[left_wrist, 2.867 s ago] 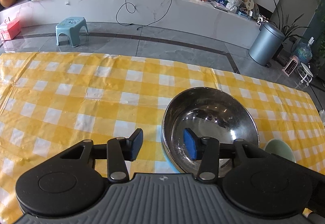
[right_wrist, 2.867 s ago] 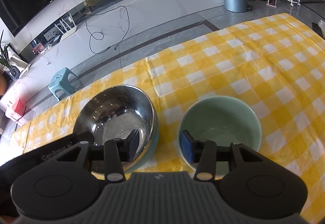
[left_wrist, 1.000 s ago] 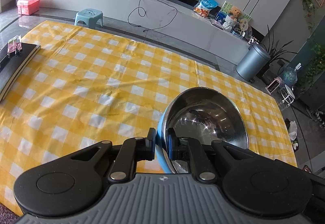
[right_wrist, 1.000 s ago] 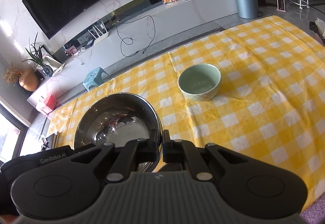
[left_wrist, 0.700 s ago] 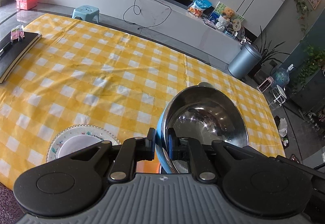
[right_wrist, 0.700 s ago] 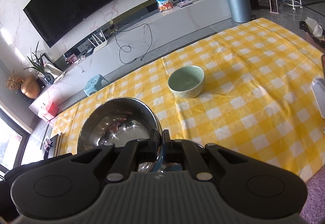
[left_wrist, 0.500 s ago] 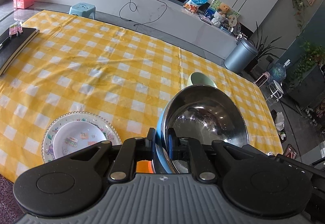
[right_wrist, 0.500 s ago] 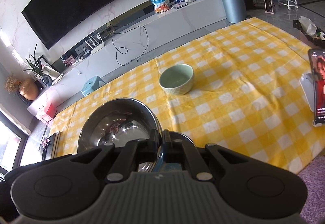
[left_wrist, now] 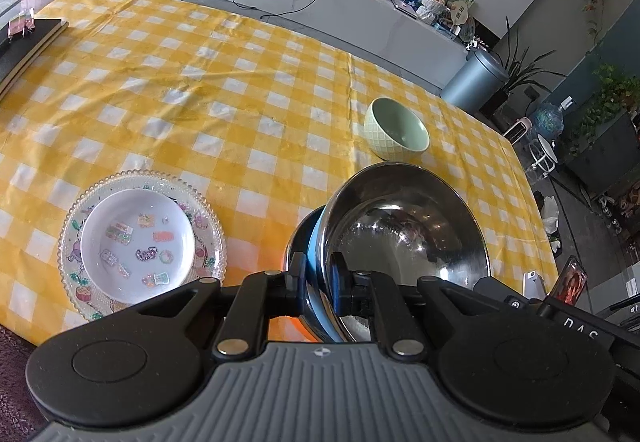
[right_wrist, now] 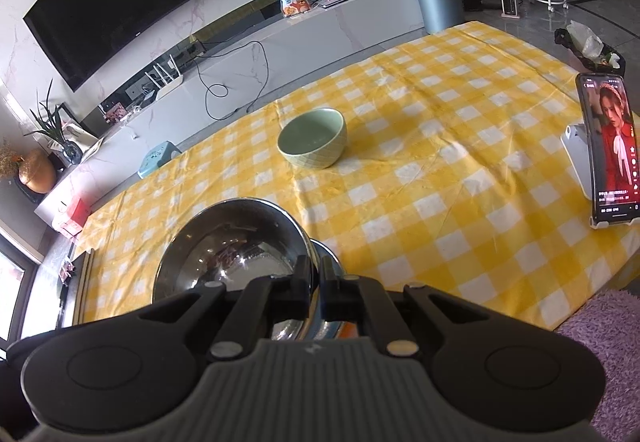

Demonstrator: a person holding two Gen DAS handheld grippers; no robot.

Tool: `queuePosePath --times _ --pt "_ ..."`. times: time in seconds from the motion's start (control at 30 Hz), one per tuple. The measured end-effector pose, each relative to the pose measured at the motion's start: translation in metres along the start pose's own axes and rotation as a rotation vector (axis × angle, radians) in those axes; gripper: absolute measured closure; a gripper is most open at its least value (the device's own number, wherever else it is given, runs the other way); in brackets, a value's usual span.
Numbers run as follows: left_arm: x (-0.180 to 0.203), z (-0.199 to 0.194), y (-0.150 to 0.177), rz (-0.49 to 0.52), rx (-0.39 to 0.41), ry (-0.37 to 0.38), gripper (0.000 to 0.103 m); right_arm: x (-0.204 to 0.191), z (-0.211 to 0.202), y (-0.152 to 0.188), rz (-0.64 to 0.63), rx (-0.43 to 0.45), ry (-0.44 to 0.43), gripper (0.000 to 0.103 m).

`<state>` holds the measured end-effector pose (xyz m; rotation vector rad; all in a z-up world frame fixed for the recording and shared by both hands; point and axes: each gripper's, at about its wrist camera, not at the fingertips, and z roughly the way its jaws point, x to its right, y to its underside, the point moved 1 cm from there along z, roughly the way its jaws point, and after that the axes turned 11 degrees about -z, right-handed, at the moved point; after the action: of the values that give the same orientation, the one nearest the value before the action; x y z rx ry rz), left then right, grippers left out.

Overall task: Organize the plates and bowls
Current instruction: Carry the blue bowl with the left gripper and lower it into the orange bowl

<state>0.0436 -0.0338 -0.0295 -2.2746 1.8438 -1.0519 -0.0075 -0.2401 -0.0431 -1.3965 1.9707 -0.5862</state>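
A large steel bowl (left_wrist: 404,226) with a blue outside is held up over the near edge of the table, above another steel dish whose rim (left_wrist: 296,242) shows just under it. My left gripper (left_wrist: 318,278) is shut on its left rim. My right gripper (right_wrist: 316,282) is shut on its right rim (right_wrist: 308,242). A light green bowl (left_wrist: 398,129) stands alone farther back on the yellow checked cloth; it also shows in the right wrist view (right_wrist: 314,143). A white cartoon plate (left_wrist: 138,246) sits on a clear patterned plate (left_wrist: 208,217) at the near left.
A phone on a white stand (right_wrist: 608,149) is at the right table edge. A dark book (left_wrist: 28,41) lies at the far left edge. A purple rug (right_wrist: 608,346) lies below the near edge.
Both grippers have carried the steel bowl back toward the near edge; the green bowl now looks farther away. The stacked plates, the dish below and the phone have come more fully into view.
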Motion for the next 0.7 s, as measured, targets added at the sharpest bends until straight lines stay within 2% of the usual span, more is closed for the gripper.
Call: queuePosePath --times 0.27,0.7 --pt "0.003 0.011 0.002 0.025 -0.030 -0.027 0.090 0.006 0.011 0.003 0.012 -0.035 0.014 0.101" --pt "0.008 0.021 0.002 0.069 -0.035 -0.049 0.089 0.010 0.023 0.004 0.030 -0.064 0.020 0.102"
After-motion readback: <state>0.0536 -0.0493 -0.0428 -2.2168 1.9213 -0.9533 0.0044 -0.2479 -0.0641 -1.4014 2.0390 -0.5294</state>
